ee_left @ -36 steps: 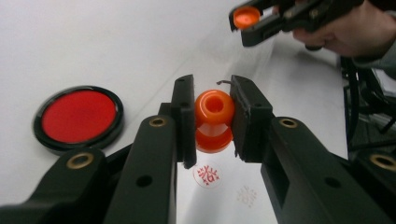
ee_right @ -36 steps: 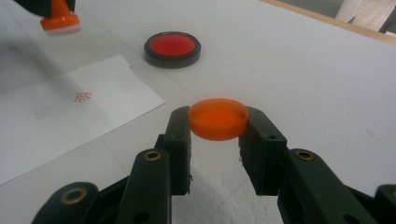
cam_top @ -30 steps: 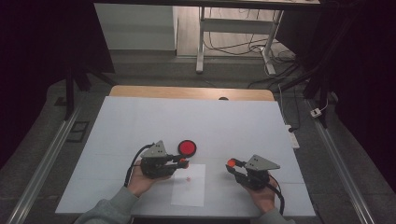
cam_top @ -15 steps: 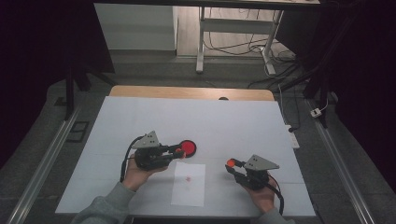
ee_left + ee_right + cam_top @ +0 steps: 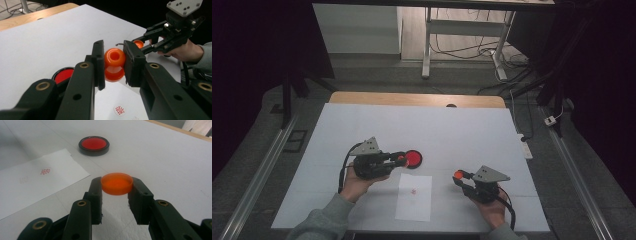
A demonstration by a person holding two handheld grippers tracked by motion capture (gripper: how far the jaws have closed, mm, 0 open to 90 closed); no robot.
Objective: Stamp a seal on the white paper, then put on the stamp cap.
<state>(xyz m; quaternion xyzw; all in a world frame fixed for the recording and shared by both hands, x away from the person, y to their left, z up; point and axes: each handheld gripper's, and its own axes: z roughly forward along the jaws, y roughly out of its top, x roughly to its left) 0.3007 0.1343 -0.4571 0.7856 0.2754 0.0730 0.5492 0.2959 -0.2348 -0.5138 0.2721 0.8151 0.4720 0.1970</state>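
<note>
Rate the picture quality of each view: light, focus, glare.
High view: dim, dark surroundings, table evenly lit, stamp marks on the paper tiny. Left gripper view: orange stamp sharp and glossy, near jaws soft. Right gripper view: orange cap and red ink pad clear, no glare.

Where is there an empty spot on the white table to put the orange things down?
The far stretch between the red ink pad and the wooden edge is bare, as is the patch between the paper and the right tongs. It is crowded near the left tongs.
</note>
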